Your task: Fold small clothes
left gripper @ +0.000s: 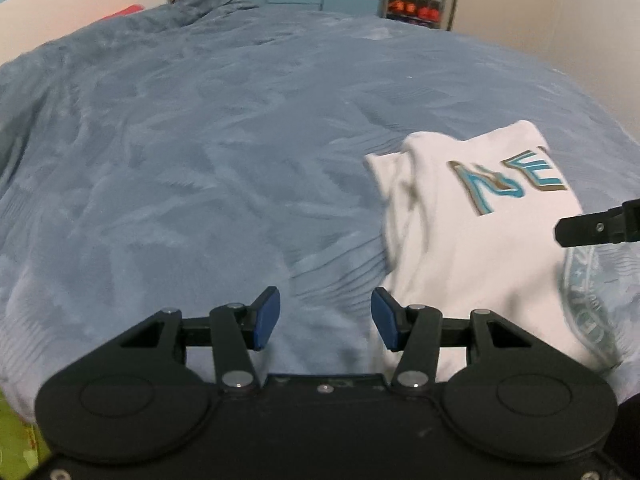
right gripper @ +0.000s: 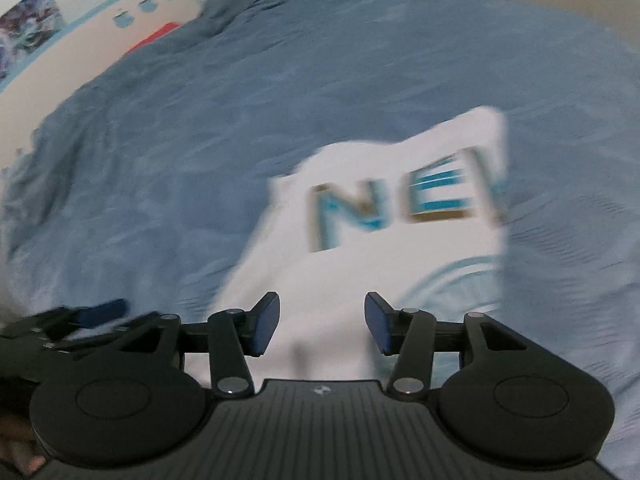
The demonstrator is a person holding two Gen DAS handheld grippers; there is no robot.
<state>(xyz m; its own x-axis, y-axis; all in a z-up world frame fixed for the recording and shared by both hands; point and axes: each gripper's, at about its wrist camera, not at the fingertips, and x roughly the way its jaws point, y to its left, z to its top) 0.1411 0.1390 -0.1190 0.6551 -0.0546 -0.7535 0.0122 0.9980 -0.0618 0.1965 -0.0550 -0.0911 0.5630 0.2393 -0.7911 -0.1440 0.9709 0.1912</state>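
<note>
Left tongs: blue pads apart, nothing between them, held above the blue bedspread. The near left edge of the white shirt lies just beside the right-hand pad, at its outer side; the gap itself looks onto bare bedspread.

Right tongs: pads likewise apart and empty, poised directly over the near part of the white shirt, with cloth visible through the gap. Contact with the fabric cannot be judged, as this view is blurred.

The shirt lies ahead of both tongs on the bed, already narrowed: its right side ends in a straight edge that cuts the printed lettering short, and a sleeve or flap projects at its far left. A curved teal emblem shows nearer the tongs.

Step in hand, as judged: an intermediate fold is complete and both tongs are free, between grips. The next move probably calls for each tongs to close on a near corner or hem, the left shifting slightly rightward to reach cloth, then carrying the near edge forward over the lettering. Both layers should be pinched together.
</note>
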